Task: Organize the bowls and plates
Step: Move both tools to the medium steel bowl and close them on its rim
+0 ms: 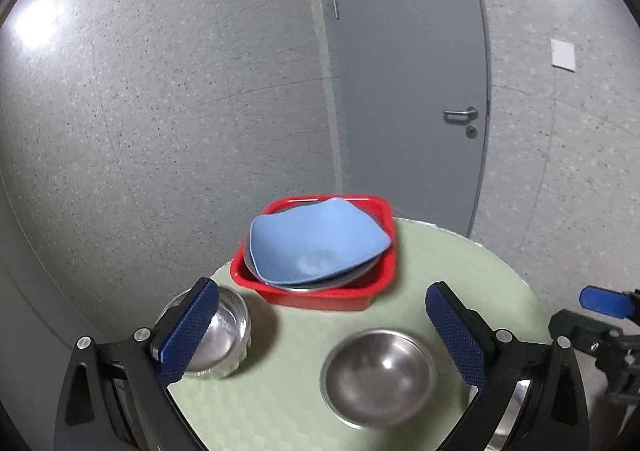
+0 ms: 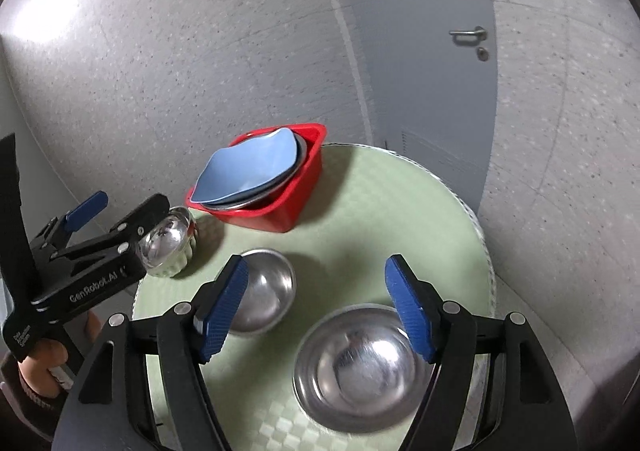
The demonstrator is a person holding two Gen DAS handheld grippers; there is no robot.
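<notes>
- Nearest the right wrist camera, the large shiny steel bowl point(image 2: 354, 369) sits low and right of centre in the frame, its rim just under the right pad of the right tongs point(image 2: 316, 307), which gape wide and hold nothing
- Left tongs point(image 1: 320, 327) also spread wide and empty; the mid-sized steel bowl point(image 1: 378, 377) lies between their pads, lower centre of the frame
- Small steel cup-like bowl point(image 1: 218, 335) stands behind the left pad, close to the worktop's left edge
- Red plastic tub point(image 1: 320, 295), upper centre, already carries the pale blue wavy-edged bowl point(image 1: 316, 241) over a steel dish, and overhangs the far rim of the round green worktop point(image 1: 440, 251)
- I judge the right side nearer the large bowl; open mat lies between bowls and tub
</notes>
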